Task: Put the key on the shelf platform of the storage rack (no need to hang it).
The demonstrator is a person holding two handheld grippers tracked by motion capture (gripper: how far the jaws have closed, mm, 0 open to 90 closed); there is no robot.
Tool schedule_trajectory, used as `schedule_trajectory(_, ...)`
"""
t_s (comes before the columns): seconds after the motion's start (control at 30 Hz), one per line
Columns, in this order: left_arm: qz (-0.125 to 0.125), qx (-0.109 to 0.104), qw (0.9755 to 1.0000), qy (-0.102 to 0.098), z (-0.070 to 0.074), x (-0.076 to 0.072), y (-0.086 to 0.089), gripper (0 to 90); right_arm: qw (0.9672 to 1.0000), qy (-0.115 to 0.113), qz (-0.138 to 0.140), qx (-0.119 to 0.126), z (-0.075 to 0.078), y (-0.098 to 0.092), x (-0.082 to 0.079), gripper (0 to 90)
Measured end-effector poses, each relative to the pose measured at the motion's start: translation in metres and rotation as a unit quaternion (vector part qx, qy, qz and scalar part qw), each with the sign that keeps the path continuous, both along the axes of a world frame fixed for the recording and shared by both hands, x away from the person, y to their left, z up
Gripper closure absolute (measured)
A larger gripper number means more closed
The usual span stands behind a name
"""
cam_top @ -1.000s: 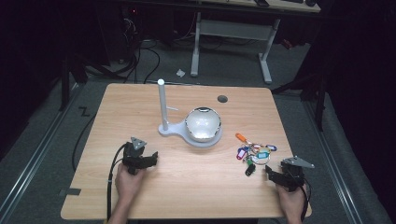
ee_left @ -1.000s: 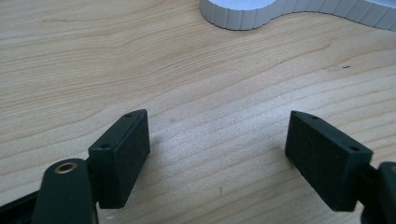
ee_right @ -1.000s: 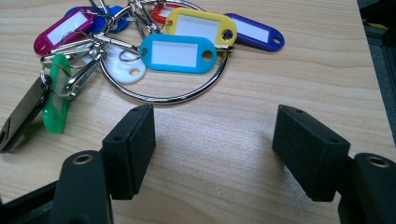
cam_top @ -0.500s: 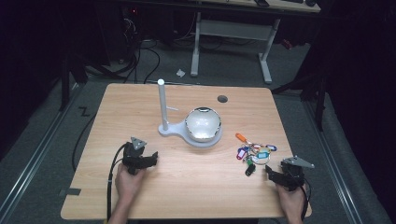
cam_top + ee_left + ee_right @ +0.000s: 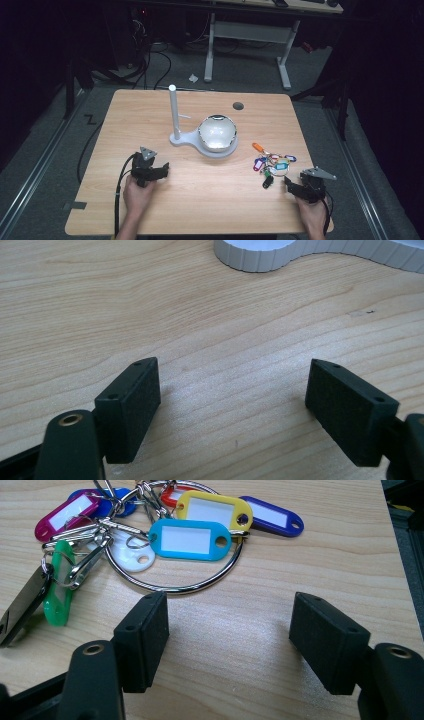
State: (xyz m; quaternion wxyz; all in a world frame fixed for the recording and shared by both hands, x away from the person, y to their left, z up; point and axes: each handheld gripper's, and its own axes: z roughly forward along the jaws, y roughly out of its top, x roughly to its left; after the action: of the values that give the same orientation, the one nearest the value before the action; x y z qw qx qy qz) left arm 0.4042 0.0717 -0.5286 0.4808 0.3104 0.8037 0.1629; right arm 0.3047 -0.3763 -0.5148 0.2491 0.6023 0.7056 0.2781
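A bunch of coloured key tags on a metal ring (image 5: 274,163) lies on the wooden table (image 5: 210,200) at the right. In the right gripper view the ring (image 5: 190,587) and its light-blue tag (image 5: 190,540) lie just beyond my right gripper (image 5: 230,640). That gripper (image 5: 289,184) is open with only bare wood between its jaws, which have just been closing a little. A white stand with an upright post (image 5: 173,112) and a shiny bowl (image 5: 216,132) sits mid-table. My left gripper (image 5: 162,170) rests open near the stand's ribbed base (image 5: 260,255), with nothing between its jaws (image 5: 232,405).
A dark round hole (image 5: 238,106) marks the table's far side. Behind the table stand a white desk frame (image 5: 247,35) and cables on the floor. The right gripper sits close to the table's right edge (image 5: 320,175).
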Motion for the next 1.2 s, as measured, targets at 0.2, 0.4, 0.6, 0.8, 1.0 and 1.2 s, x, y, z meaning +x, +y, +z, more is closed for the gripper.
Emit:
schedule_trajectory(0.2,0.0,0.0,1.0,0.0,0.0,0.0,0.0,22.3,1.0,-0.003,0.001,0.0,0.001,0.002,-0.003,41.5)
schedule_trajectory(0.4,-0.001,0.001,1.0,0.0,0.0,0.0,0.0,22.3,0.9999,-0.009,0.013,0.007,0.006,0.007,-0.007,47.2)
schedule_trajectory(0.6,-0.001,0.0,1.0,0.0,0.0,0.0,0.0,22.3,0.9993,-0.019,0.031,0.013,0.017,0.015,-0.005,48.9)
schedule_trajectory(0.8,-0.001,0.0,1.0,0.0,0.0,0.0,0.0,22.3,0.9984,-0.027,0.047,0.013,0.024,0.022,0.004,49.0)
schedule_trajectory(1.0,-0.001,0.0,1.0,0.0,0.0,0.0,0.0,22.3,0.9979,-0.026,0.058,0.008,0.026,0.026,0.015,50.4)
schedule_trajectory(1.2,-0.001,0.0,1.0,0.0,0.0,0.0,0.0,22.3,0.9974,-0.023,0.067,0.014,0.028,0.03,0.026,52.3)
